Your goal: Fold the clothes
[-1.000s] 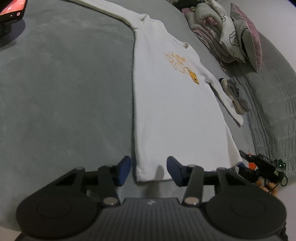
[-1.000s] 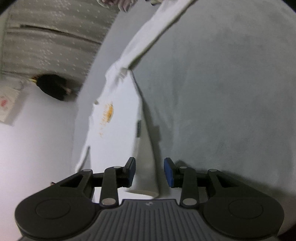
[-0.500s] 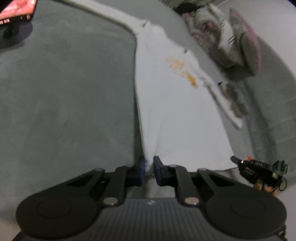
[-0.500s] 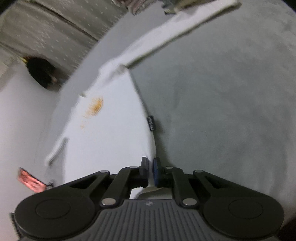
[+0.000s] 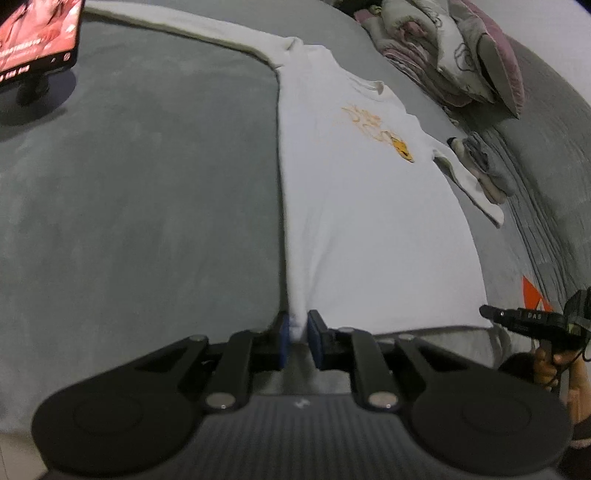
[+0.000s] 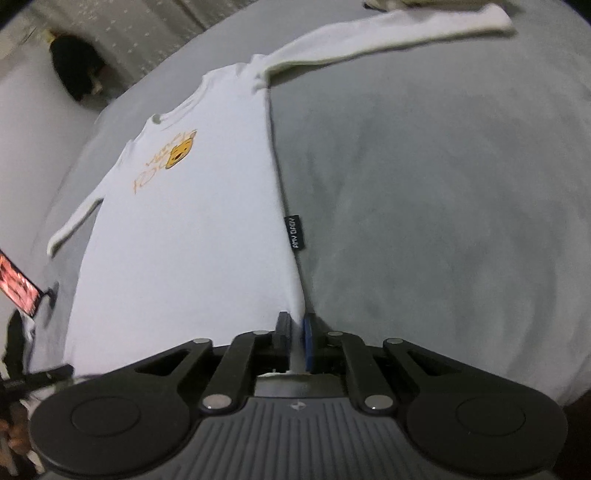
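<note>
I am looking at a white long-sleeved cotton shirt [image 5: 369,229] lying flat, front up, on a grey plush bed cover [image 5: 140,206]. My left gripper [image 5: 296,341] is pinching one bottom hem corner of the shirt; its blue-padded jaws are easing apart slightly, with the cloth bunched between them. My right gripper [image 6: 294,345] is pressing its jaws together on the opposite hem corner. On the shirt's chest I am seeing an orange scribbled print with a yellow cartoon face [image 6: 177,155]; the lettering is too loose to read. A small black woven label [image 6: 296,232] is sticking out from the shirt's side seam, reading roughly "AMV BABV". One sleeve [image 6: 391,40] is stretching straight out from the shoulder. Beyond the shirt's far sleeve, a phone with a glowing red screen [image 5: 37,33] is standing on a stand. Beyond the shirt's collar, pink and grey patterned pillows [image 5: 454,48] are piling up.
</note>
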`<state>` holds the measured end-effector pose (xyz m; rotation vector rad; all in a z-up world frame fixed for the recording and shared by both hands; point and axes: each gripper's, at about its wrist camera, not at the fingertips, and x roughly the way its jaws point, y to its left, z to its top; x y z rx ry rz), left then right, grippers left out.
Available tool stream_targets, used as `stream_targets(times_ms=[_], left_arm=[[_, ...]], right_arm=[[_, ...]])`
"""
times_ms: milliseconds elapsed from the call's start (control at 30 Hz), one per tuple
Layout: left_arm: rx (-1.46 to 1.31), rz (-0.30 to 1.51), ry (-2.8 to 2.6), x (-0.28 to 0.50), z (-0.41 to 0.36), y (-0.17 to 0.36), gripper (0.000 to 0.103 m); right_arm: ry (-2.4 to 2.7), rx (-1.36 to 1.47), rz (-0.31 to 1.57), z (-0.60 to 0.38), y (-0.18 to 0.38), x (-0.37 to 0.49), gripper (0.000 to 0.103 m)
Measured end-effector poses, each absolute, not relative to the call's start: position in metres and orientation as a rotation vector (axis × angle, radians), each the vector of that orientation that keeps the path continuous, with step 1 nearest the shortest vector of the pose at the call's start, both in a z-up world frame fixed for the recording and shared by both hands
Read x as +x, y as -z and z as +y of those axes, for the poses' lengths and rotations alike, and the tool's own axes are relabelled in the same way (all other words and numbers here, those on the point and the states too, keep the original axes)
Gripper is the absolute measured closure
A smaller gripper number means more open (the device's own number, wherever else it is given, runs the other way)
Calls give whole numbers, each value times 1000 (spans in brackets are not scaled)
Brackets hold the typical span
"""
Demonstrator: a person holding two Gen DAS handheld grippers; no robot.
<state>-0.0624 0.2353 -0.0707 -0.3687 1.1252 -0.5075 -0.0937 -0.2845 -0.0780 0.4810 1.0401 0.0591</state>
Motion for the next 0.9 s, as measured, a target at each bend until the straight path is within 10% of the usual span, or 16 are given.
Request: stream_targets(times_ms=[133,300,900], left_arm=[[-356,1064,449,-56,241,59,51],[-304,975,358,-49,233,46,33],[-113,868,369,18,101,18,7]], right_arm=[[-83,476,1028,-293,70,-97,77],[-41,551,972,-303,70,-80,64],[102,821,823,-338,84,9,58]])
